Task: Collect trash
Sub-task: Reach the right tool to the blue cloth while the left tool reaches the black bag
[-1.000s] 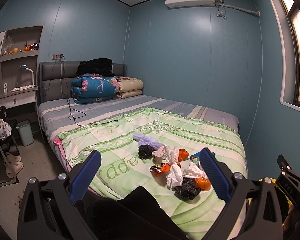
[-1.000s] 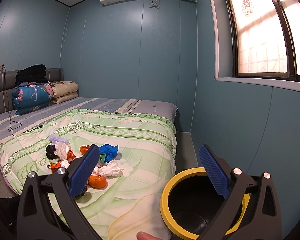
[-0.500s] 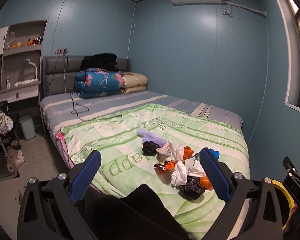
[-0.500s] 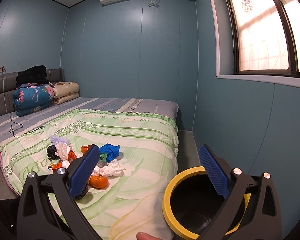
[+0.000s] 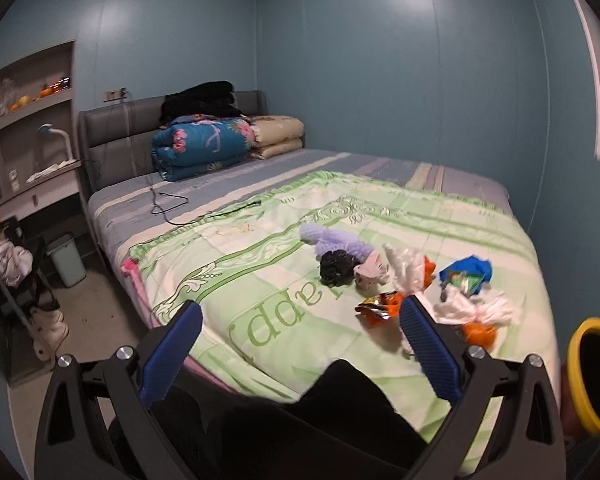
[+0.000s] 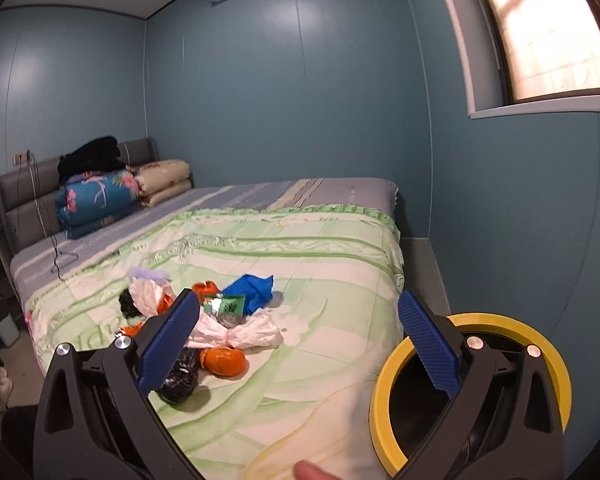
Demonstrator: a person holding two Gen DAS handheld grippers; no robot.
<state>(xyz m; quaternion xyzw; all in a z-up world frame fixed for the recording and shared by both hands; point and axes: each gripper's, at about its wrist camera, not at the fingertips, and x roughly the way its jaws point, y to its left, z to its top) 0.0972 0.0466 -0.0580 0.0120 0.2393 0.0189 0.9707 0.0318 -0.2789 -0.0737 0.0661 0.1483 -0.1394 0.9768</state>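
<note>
Fingers of both grippers spread wide, blue ribbed pads apart, nothing between them. Left gripper [image 5: 300, 356] hangs over near edge of the bed, over the green-and-white patterned quilt [image 5: 260, 292]; dark clothing of the person fills the bottom of that view. Right gripper [image 6: 298, 346] is near the quilt's near right corner, its right finger [image 6: 428, 350] in front of the yellow-rimmed black trash bin [image 6: 384, 384], which stands just beside the bed on the right; bin also shows at right edge of the left wrist view [image 5: 580, 360].

Trash sits in a loose pile on the quilt, toward the foot half of the bed:
- fluffy lavender cloth piece [image 5: 332, 240], farthest back
- crumpled black plastic bag [image 5: 334, 268], touching the lavender piece
- white crumpled tissue wad [image 6: 236, 332], partly behind the right gripper's left finger
- blue crumpled plastic sheet [image 6: 252, 290] with a green snack wrapper [image 6: 226, 304] lying on it
- orange round peel-like object [image 6: 222, 362], nearest front, touching a second dark plastic bag [image 6: 180, 378]
- orange foil snack wrapper [image 5: 378, 308], just left of the left gripper's right finger

No trash touches either gripper. A fingertip shows at the bottom edge of the right wrist view. At the head of the bed a folded blue floral duvet [image 5: 202, 148] lies against the grey headboard, beige folded blanket beside it. Black cable lies across the striped sheet.
</note>
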